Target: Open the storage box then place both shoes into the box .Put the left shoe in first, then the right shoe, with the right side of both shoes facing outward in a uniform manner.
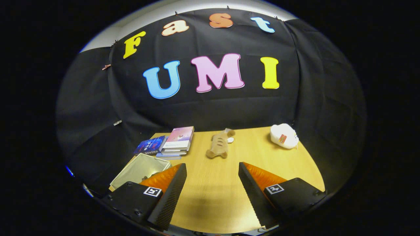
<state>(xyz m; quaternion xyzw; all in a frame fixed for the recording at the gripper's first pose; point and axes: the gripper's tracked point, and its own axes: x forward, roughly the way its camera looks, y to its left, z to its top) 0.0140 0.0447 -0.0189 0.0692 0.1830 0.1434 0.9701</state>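
My gripper [212,166] is open above the wooden table [213,196], with only bare tabletop between its fingers. A pale, see-through storage box [141,168] lies on the table just left of the left finger [170,193], which partly hides it. I cannot tell whether its lid is open. Beyond the fingers, near the table's middle, lies a tan soft item [219,144] that may be a shoe. Farther right, near the back corner, sits a white soft item [283,136] with a small red mark; whether it is a shoe is unclear.
A stack of books [178,141] and a dark blue book [151,145] beside it lie at the table's back left, behind the box. Black cloth walls close in the table at the back and on both sides.
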